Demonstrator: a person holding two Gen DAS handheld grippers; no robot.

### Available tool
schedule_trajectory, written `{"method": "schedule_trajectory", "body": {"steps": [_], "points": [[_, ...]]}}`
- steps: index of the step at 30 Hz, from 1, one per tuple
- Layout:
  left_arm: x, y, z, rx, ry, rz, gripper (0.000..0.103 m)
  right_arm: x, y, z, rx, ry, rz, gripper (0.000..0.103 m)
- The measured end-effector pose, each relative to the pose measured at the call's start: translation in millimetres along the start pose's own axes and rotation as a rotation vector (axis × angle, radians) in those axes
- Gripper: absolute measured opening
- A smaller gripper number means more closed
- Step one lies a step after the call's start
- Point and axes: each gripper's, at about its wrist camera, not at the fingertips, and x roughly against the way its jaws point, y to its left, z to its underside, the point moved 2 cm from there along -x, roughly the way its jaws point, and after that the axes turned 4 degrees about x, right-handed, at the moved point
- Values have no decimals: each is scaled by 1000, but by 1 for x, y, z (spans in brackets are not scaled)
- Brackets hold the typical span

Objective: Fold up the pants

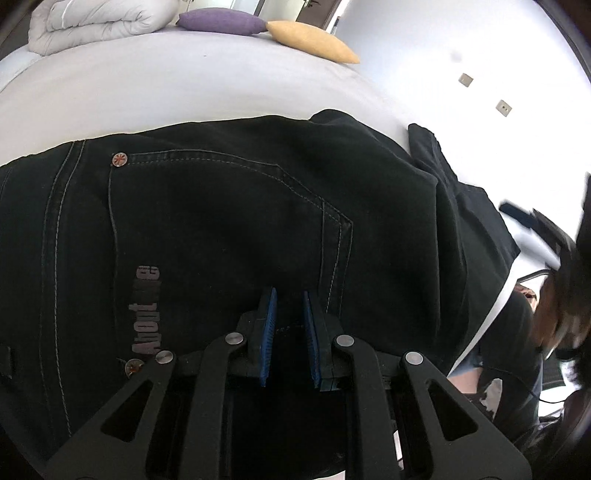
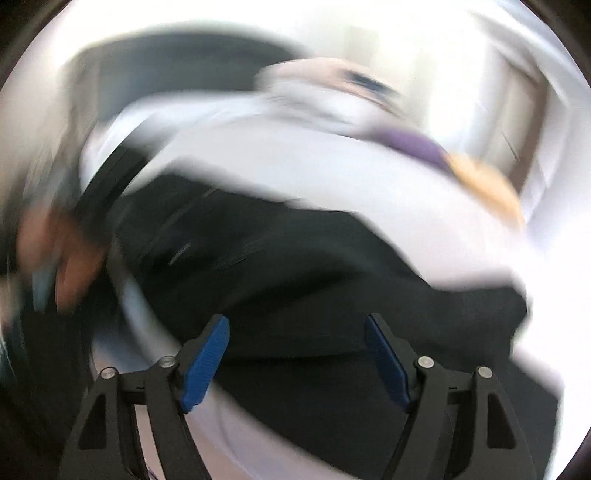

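Observation:
Black jeans (image 1: 221,229) lie on a white bed (image 1: 184,85), back pocket up, with grey stitching and an "About Me" print. My left gripper (image 1: 289,306) hovers right over the waist end, its blue pads a narrow gap apart with a bit of dark cloth showing between them. The right wrist view is heavily blurred by motion. There the jeans (image 2: 295,266) stretch across the bed (image 2: 332,166). My right gripper (image 2: 297,343) is open wide above the dark cloth, with nothing between its blue pads.
A folded white duvet (image 1: 96,22), a purple cushion (image 1: 221,20) and a yellow cushion (image 1: 314,40) lie at the far side of the bed. The person (image 1: 554,314) stands at the right edge of the bed.

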Motion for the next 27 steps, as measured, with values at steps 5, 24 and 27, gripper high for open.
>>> {"method": "schedule_trajectory", "body": {"steps": [5,24,27], "points": [[-5,1,-7,21,10,6,15,0,-154,-15,-630,-75,-39,61],[-6,5,0,41,4,-11,15,-97,-256,-10,-1094,-36,-75,59],[-7,3,0,40,6,-17,15,-110,-267,-17,-1106,-58,-87,27]]}}
